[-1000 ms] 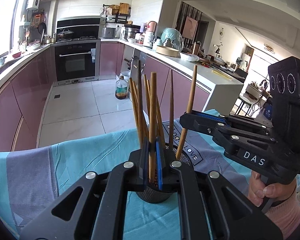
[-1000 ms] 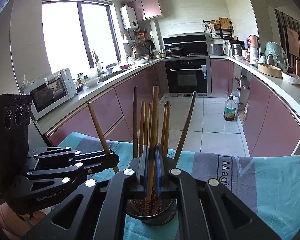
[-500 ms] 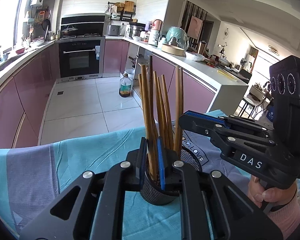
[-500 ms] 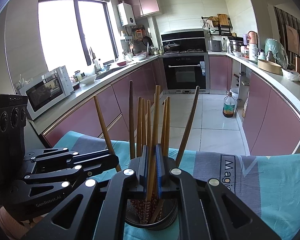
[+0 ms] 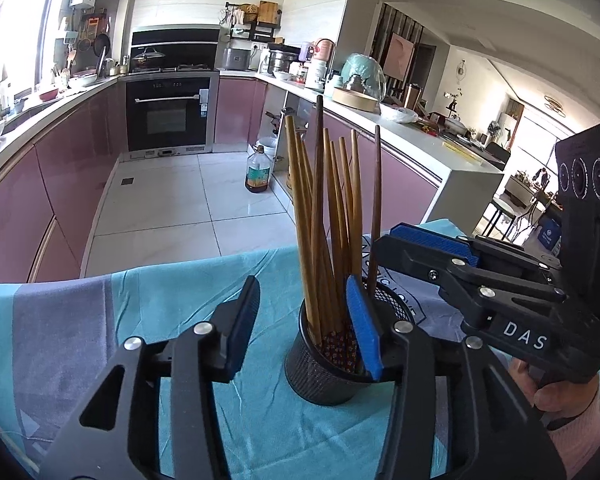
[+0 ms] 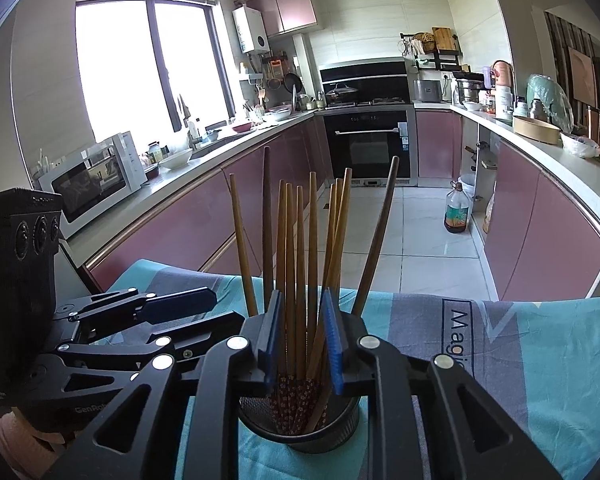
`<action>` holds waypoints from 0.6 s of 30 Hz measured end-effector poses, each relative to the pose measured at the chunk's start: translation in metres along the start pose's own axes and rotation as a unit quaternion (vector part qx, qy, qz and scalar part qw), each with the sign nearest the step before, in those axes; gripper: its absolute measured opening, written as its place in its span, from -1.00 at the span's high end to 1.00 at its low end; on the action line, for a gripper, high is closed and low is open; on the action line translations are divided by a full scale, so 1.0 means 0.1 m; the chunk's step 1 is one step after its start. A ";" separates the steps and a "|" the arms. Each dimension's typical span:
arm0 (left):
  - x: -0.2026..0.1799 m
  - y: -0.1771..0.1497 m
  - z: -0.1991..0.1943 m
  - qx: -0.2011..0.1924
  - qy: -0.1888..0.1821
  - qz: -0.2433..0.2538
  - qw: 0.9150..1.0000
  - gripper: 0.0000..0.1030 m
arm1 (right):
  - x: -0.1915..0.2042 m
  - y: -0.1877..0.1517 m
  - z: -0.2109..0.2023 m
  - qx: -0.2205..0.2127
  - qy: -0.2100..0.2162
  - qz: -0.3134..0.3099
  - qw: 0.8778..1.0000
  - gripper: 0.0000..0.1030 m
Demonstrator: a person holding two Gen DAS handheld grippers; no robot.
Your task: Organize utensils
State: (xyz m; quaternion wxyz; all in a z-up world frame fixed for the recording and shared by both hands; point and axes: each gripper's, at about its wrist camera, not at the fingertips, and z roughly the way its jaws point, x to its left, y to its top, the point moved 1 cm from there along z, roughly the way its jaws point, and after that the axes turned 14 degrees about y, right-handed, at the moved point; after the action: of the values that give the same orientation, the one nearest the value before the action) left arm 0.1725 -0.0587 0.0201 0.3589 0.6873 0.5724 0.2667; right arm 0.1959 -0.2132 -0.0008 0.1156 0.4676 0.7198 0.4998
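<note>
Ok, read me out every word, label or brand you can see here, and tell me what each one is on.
"DAS": white letters on the right gripper, in the left wrist view.
"GenRob", cut off: on the left gripper, in the right wrist view.
"Magi", cut off: on the tablecloth.
Oven sticker and oil bottle label: too small to read.

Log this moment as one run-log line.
step: release chopsticks into mesh cup | left gripper: open, just opening | right gripper: open, just opening | cloth: under cup

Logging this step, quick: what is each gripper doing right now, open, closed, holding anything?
Left gripper: open, jaws just opened, pads clear of the chopsticks.
Right gripper: partly open, jaws just opening; chopsticks stand between them in the mesh cup, not gripped.
</note>
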 end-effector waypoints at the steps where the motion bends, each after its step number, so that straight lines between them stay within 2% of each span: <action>1: 0.00 -0.02 -0.03 -0.005 0.002 0.001 1.000 -0.03 | 0.01 -0.02 -0.01 -0.002 -0.002 0.000 1.000 0.39; 2: 0.00 -0.02 -0.05 -0.009 0.004 0.001 1.000 -0.14 | 0.01 -0.04 -0.02 -0.004 -0.006 0.000 1.000 0.24; 4: -0.01 -0.05 -0.10 -0.019 0.011 0.005 1.000 -0.18 | 0.00 -0.09 -0.06 -0.009 -0.011 0.003 1.000 0.18; 6: 0.00 -0.08 -0.17 -0.031 0.018 0.007 0.999 -0.41 | 0.00 -0.14 -0.10 -0.012 -0.010 0.007 1.000 0.13; 7: 0.01 -0.11 -0.20 -0.037 0.023 0.005 0.999 -0.53 | 0.01 -0.16 -0.12 -0.015 -0.011 0.008 1.000 0.03; 9: 0.04 -0.15 -0.27 -0.046 0.031 0.002 0.998 -0.65 | 0.03 -0.20 -0.18 -0.022 -0.018 0.007 1.000 -0.11; 11: 0.07 -0.21 -0.35 -0.056 0.039 -0.004 0.998 -0.85 | 0.06 -0.23 -0.24 -0.031 -0.025 0.005 0.999 -0.37; 18: 0.23 -0.46 -0.61 -0.084 0.077 -0.019 0.993 -0.89 | 0.19 -0.46 -0.37 -0.050 -0.043 -0.008 0.998 -0.82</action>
State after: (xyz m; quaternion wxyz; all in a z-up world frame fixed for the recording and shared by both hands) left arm 0.1027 -0.0203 0.0188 0.3746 0.6213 0.5870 0.3593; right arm 0.1367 -0.2238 -0.0153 0.1733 0.4766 0.6920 0.5138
